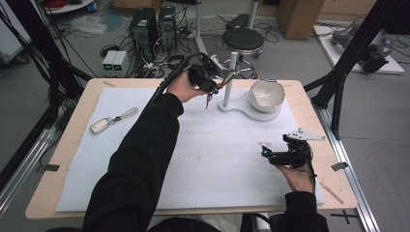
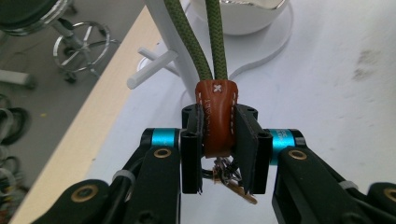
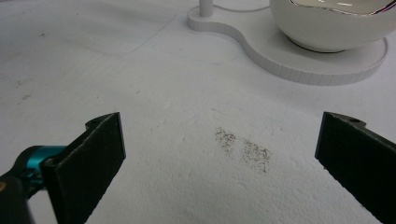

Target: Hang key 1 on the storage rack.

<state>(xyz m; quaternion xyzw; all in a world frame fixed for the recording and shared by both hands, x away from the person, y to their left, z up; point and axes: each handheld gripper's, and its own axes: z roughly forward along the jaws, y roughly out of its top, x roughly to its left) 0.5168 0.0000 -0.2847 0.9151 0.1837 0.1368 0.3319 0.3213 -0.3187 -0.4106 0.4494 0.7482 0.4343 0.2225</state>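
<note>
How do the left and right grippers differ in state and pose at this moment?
The left gripper is shut on the brown leather tab of a green-corded keychain; the right gripper stands wide open with nothing between its jaws. The left is held up beside the white stand at the table's far side; the right sits low over the white mat near the table's right edge. Both have black jaw pads and blue fittings.

The left arm is shown extended toward the far edge of the tabletop, its hand-held gripper [image 1: 207,77] raised and tilted downward. Its jaws are seen closed on a brown leather tab [image 2: 216,116] in the left gripper view. The right hand-held gripper [image 1: 280,155] is held low near the right edge of the tabletop, its jaws spread wide apart.
</note>
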